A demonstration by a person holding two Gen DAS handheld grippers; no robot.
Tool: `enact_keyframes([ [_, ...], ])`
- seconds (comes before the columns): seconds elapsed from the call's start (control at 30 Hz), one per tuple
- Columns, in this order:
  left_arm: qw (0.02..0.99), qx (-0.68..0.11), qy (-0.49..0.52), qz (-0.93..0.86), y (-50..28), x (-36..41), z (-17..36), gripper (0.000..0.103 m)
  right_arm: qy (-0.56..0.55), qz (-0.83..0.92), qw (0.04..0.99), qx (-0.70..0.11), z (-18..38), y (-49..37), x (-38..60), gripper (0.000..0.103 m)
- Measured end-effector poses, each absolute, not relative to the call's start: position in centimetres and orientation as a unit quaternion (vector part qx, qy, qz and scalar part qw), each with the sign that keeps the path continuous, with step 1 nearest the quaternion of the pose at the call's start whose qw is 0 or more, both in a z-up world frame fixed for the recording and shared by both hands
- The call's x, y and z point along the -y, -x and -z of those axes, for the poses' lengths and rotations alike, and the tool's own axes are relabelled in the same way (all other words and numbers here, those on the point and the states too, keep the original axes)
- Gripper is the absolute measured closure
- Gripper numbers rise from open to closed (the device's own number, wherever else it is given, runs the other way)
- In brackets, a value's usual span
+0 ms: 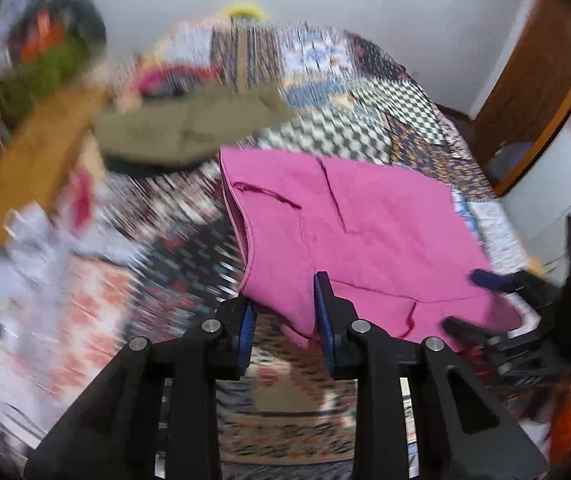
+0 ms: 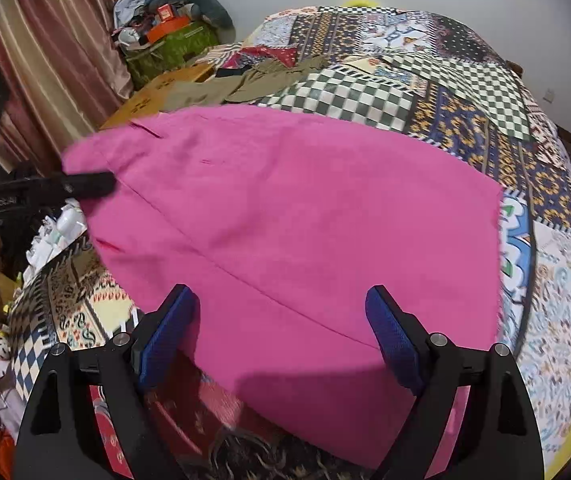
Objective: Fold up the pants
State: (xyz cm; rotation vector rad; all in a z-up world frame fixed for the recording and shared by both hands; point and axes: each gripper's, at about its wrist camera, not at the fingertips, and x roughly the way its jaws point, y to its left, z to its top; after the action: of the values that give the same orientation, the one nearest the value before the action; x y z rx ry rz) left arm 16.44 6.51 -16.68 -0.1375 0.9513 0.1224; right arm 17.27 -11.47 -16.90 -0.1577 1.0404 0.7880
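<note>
Pink pants (image 2: 293, 216) lie folded flat on a patchwork bedspread (image 2: 465, 112). They also show in the left wrist view (image 1: 349, 224), which is motion-blurred. My left gripper (image 1: 285, 312) is part open, with the near corner of the pants between its blue pads (image 1: 323, 312); whether it grips the cloth is unclear. In the right wrist view it (image 2: 93, 184) sits at the pants' left edge. My right gripper (image 2: 281, 332) is wide open just above the near part of the pants. It also shows in the left wrist view (image 1: 481, 300) at the pants' right edge.
An olive garment (image 1: 181, 136) lies on the bed behind the pants, also in the right wrist view (image 2: 245, 80). A cardboard box (image 2: 165, 92) and a heap of clutter (image 2: 169, 20) stand at the left by a striped curtain (image 2: 45, 60). A wooden door (image 1: 533, 92) is at the right.
</note>
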Motion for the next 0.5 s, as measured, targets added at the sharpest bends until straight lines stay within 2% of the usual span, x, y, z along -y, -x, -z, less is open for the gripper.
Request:
enact_keyframes([
  [0.23, 0.903, -0.412, -0.051, -0.112, -14.5, -5.7, 14.3, 0.076, 0.067, -0.330, 0.810, -0.480, 16.9, -16.6, 14.6, 0.017],
  [0.5, 0.923, -0.373, -0.060, -0.065, -15.9, -3.0, 11.4, 0.078, 0.040, -0.317, 0.812, -0.488, 17.4, -16.4, 16.3, 0.017],
])
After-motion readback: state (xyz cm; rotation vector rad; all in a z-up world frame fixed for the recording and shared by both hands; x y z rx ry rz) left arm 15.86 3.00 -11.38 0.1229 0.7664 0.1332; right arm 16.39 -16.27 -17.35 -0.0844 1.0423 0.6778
